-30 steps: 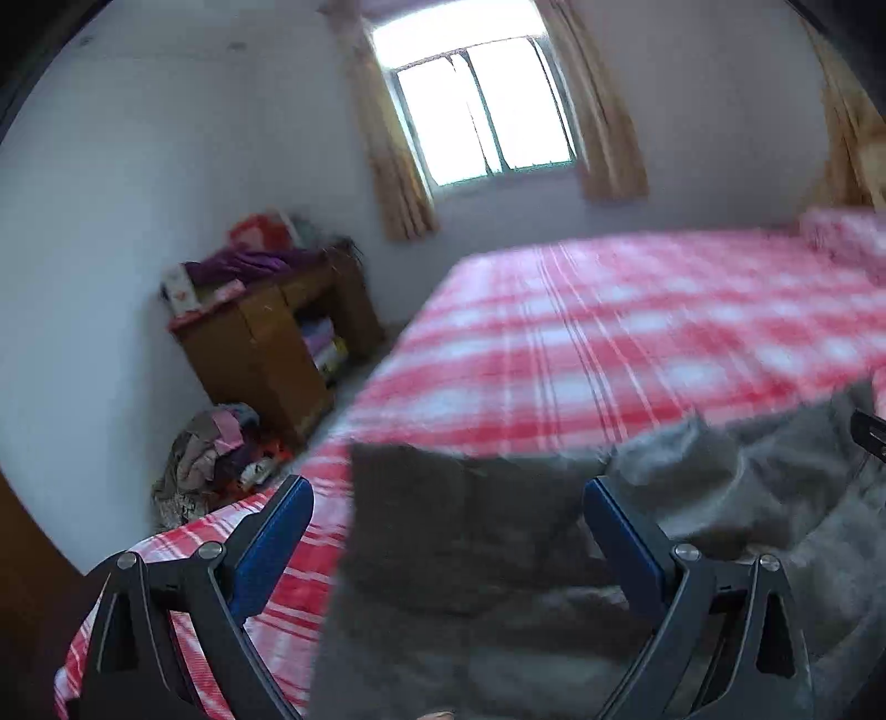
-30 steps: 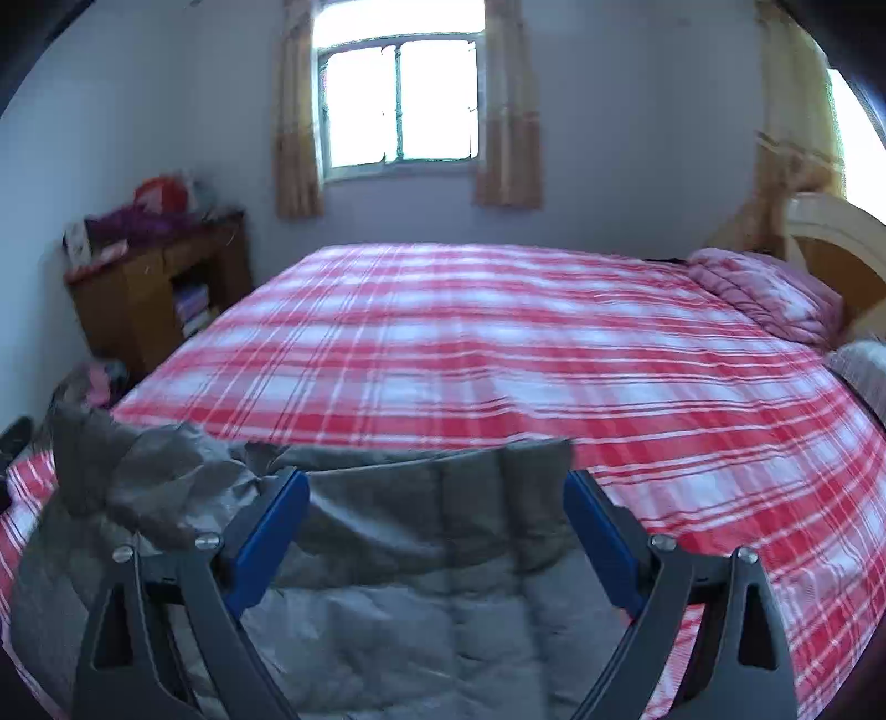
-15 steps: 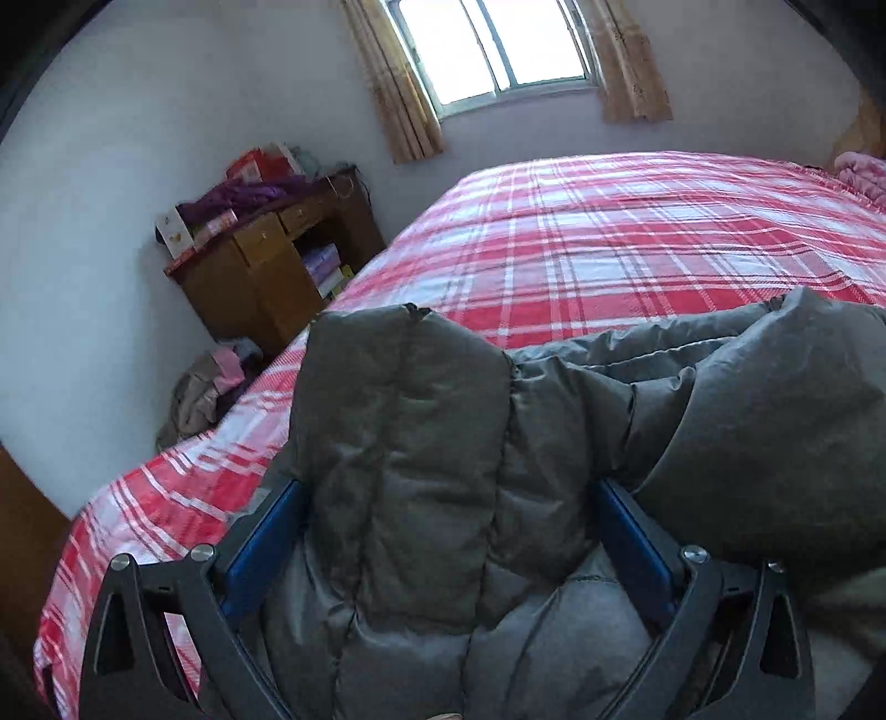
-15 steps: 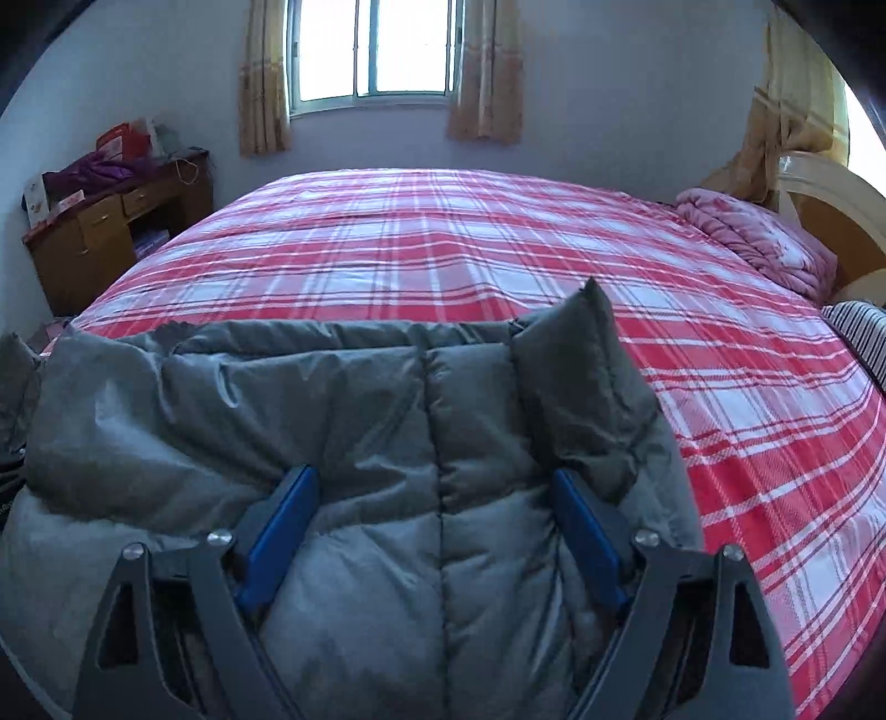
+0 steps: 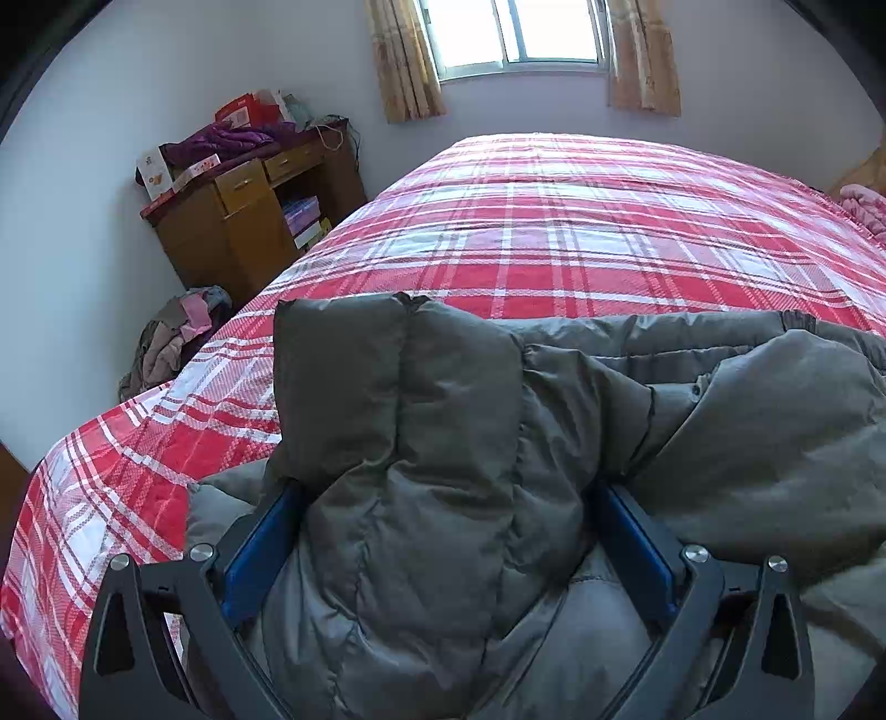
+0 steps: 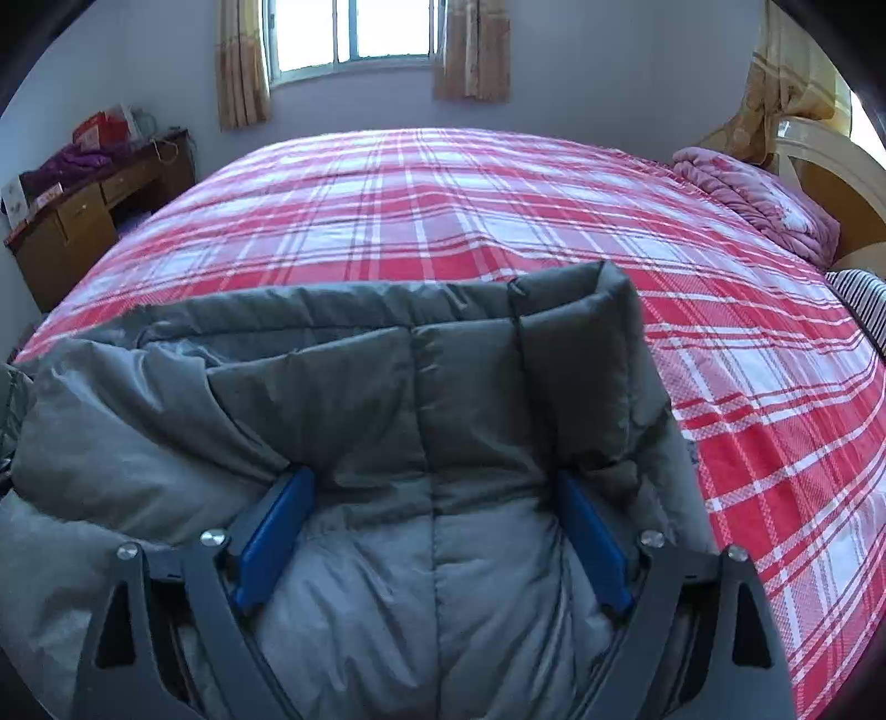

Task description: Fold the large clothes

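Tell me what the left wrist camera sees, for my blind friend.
A grey puffer jacket bunches up between the left gripper's blue fingers, resting on a red plaid bedspread. A cluttered wooden desk stands left, a curtained window behind.

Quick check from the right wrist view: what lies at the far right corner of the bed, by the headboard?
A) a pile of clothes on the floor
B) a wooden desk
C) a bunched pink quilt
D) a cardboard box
C: a bunched pink quilt lies on the plaid bedspread beside the pale headboard, while the wooden desk stands at the far left by the wall.
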### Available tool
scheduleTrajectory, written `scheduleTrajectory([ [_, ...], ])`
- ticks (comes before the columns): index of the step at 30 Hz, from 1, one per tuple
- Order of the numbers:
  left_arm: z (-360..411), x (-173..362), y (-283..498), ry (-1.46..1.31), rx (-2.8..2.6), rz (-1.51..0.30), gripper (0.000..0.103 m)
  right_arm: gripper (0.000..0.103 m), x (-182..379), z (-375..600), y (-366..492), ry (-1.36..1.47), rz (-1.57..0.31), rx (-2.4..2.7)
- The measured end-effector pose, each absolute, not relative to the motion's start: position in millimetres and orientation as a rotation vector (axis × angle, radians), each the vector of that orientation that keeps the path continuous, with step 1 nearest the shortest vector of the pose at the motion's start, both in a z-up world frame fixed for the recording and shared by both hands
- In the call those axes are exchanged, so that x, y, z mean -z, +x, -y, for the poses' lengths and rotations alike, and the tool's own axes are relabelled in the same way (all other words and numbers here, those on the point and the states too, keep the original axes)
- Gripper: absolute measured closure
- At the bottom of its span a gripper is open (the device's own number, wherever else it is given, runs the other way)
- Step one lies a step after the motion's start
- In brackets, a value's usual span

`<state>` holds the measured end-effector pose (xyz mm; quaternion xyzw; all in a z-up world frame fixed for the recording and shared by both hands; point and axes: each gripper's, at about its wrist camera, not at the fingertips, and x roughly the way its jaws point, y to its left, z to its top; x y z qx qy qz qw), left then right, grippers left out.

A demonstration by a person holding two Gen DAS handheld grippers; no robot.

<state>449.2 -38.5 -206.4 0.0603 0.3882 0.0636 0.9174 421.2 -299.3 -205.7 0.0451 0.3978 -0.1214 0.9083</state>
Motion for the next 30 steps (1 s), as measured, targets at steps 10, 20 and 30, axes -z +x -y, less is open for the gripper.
scheduleTrajectory([
  [10,36.6,208.2,453.0,0.111,-0.122,-0.815,0.001,0.011,210.4,297.3,426.8,0.067,-0.853,0.271],
  [20,37.1,208.7,453.3,0.112,-0.124,-0.815,0.001,0.009,211.6,296.2,429.5,0.054,-0.862,0.283],
  [30,25.3,164.0,423.2,0.133,-0.114,-0.781,0.001,0.014,201.4,292.7,431.2,0.009,-0.883,0.291],
])
